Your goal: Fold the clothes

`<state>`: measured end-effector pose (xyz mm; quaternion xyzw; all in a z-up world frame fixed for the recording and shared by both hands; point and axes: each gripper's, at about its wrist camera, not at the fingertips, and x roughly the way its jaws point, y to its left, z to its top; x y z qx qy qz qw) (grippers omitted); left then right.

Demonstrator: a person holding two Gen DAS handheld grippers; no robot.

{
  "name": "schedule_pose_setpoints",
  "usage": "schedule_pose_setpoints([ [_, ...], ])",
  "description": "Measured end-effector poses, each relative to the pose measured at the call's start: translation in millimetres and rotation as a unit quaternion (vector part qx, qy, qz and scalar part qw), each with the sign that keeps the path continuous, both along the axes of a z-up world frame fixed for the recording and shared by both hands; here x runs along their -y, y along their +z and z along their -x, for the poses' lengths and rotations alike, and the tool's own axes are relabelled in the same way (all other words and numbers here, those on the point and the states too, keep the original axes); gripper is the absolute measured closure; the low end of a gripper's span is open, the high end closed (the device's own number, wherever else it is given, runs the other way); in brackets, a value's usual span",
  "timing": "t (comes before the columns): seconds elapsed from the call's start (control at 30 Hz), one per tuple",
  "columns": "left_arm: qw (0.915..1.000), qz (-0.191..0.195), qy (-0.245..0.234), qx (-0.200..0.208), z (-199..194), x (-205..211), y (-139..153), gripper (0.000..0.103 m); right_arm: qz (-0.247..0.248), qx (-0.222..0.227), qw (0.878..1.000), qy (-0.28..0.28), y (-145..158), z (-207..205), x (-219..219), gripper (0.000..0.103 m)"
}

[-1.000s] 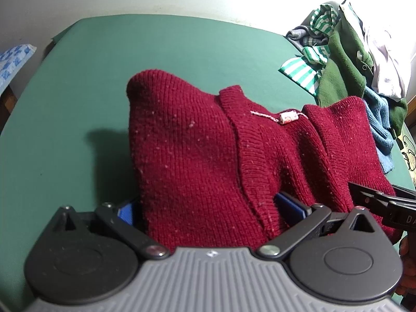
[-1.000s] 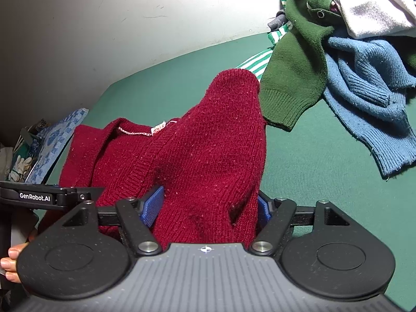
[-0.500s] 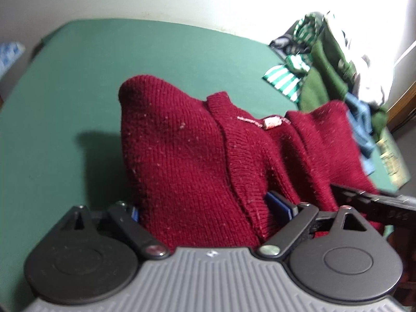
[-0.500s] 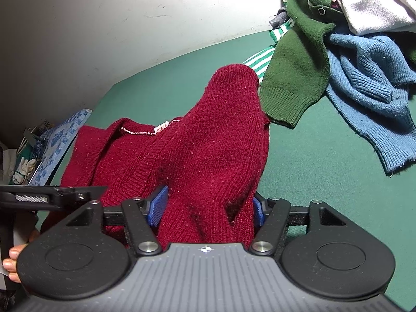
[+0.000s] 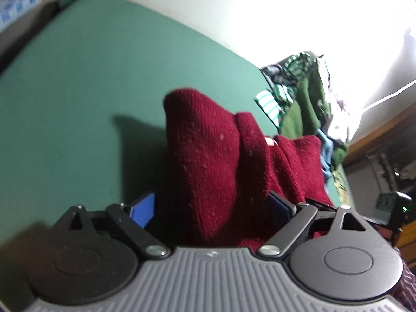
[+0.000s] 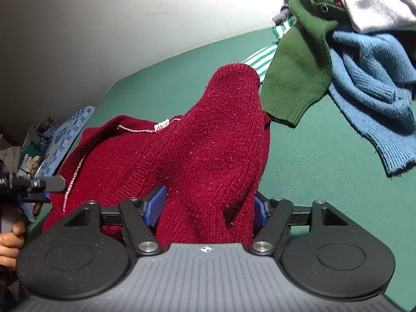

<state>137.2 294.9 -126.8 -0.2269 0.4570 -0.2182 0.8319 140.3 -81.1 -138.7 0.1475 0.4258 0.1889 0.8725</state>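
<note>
Left wrist view: the left gripper (image 5: 212, 208) has its fingers (image 5: 144, 209) clamped on a bunch of the red sweater (image 5: 208, 161), which humps up off the green worktop (image 5: 91, 83) and fills the middle of the shot. Past it on the right sits a clothes pile (image 5: 306, 104), pretty blurry here, with a wooden edge (image 5: 384, 127) behind it.

Right wrist view: the right gripper (image 6: 206, 208) is also closed on the sweater, blue fingers (image 6: 156, 205) pinching a thick fold. The neck label (image 6: 161, 125) shows near the collar. A green sweater (image 6: 299, 72) cuff lies just beside the red peak, with a blue sweater (image 6: 377, 85) and white cloth (image 6: 377, 2) right of it. The left gripper pokes in at the left edge, beside a blue patterned cloth (image 6: 65, 132).
</note>
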Motion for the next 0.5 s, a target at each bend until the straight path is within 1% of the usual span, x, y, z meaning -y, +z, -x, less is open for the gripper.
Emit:
schedule_pose_setpoints([
  [0.07, 0.9999, 0.012, -0.004, -0.004, 1.2, -6.0, -0.9, 0.014, -0.009, -0.018, 1.0, -0.004, 4.7, -0.8, 8.5, 0.032],
  [0.17, 0.9995, 0.029, -0.004, -0.007, 3.7, -16.1, -0.9, 0.014, -0.014, -0.031, 0.999, 0.006, 12.5, 5.7, 21.3, 0.031],
  [0.27, 0.9983, 0.057, -0.002, -0.014, 3.2, -20.3, -2.7, 0.014, -0.025, -0.048, 0.998, 0.016, 12.9, 8.6, 28.6, 0.031],
  [0.33, 0.9963, 0.086, -0.002, -0.007, 3.6, -21.7, -1.2, 0.014, -0.028, -0.05, 0.998, 0.016, 14.0, 9.8, 30.4, 0.032],
  [0.37, 0.995, 0.1, -0.002, -0.004, 4.0, -22.3, 0.0, 0.012, -0.026, -0.047, 0.998, 0.014, 15.4, 11.0, 30.3, 0.032],
  [0.4, 0.9936, 0.113, -0.002, 0.0, 4.3, -23.0, 1.1, 0.002, -0.028, -0.045, 0.999, 0.014, 16.5, 11.9, 30.4, 0.032],
  [0.5, 0.9972, 0.075, 0.001, -0.004, 0.9, -17.2, -1.2, 0.002, -0.025, -0.048, 0.998, 0.023, 16.2, 11.7, 25.6, 0.032],
])
